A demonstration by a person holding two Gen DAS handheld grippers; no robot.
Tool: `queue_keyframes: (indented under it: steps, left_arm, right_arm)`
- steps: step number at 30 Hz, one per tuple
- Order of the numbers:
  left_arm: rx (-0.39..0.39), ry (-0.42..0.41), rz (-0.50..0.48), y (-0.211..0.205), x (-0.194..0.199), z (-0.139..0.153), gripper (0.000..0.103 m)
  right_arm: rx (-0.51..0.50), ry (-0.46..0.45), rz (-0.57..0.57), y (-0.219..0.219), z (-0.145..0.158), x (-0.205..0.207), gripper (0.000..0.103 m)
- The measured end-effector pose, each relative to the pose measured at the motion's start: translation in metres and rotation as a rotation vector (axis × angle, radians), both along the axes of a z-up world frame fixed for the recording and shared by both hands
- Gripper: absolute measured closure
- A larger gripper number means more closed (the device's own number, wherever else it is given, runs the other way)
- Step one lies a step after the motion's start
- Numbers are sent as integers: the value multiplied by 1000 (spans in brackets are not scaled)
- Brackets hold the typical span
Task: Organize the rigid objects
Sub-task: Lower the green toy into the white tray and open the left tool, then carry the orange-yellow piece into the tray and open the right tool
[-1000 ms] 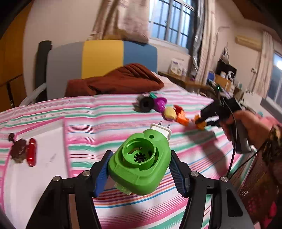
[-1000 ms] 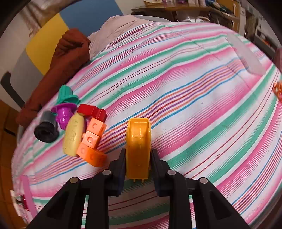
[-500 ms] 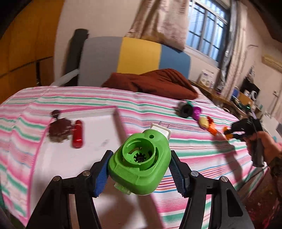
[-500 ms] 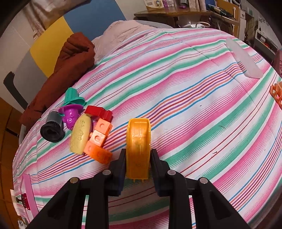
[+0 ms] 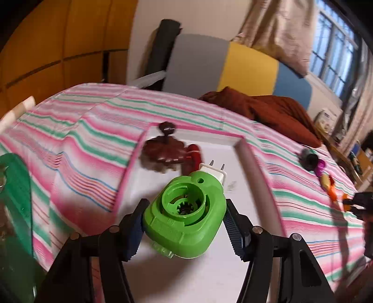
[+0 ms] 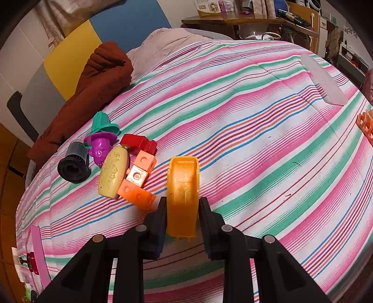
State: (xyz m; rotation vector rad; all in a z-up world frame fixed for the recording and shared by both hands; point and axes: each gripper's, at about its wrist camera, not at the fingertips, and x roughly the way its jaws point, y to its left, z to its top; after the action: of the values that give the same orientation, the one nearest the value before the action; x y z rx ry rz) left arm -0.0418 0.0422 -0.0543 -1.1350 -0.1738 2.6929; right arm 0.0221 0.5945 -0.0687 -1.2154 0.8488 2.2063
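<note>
Green plastic housing (image 5: 186, 216), with a round toothed socket and a white two-pronged plug at 1 o'clock, sits clamped in the left gripper (image 5: 184, 227) above a white tray (image 5: 233, 268). At the tray's 12 o'clock lie a brown toy (image 5: 160, 156) and a red piece (image 5: 194, 155). The right gripper's (image 6: 183, 218) fingers hold an orange shell (image 6: 184, 186) over the striped bed (image 6: 268, 139).

Left hand-held gripper (image 5: 184, 223) clamps green plug-in device (image 5: 186, 216) above white tray (image 5: 233, 268).

No text can be read for certain. The yellow oval piece (image 6: 113, 173) bears raised lettering, and the far box (image 6: 211, 5) on the shelf carries print, both illegible.
</note>
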Motion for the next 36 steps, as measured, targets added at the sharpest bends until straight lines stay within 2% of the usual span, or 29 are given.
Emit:
queue_keyframes:
  steps: [9,16,19,21,23,24,27,32,36]
  left_arm:
    - [-33,-62,83,-12,-15,-14,39]
    - [-40,-12,64,-8,-10,-13,39]
    - [-49,21,48,-3,-3,-10,34]
    - [-42,58,47,-2,5,-5,25]
    - [-31,99,44,-1,14,1,5]
    - [-28,124,38,1,20,5,2]
    - [-33,157,15,9,30,10,0]
    - [-58,146,-41,24,36,12,0]
    - [-61,152,-67,29,42,11,0]
  right_arm:
    - [17,97,8,-8,16,4,78]
    - [37,112,46,-15,21,0,78]
    - [30,120,43,-14,22,3,78]
    - [29,124,42,-14,21,2,78]
    - [21,133,48,-14,22,2,78]
    - [18,139,53,-15,23,2,78]
    - [22,148,77,-20,25,0,78]
    - [26,162,139,-36,28,-4,78]
    - [57,159,232,-62,32,-9,78]
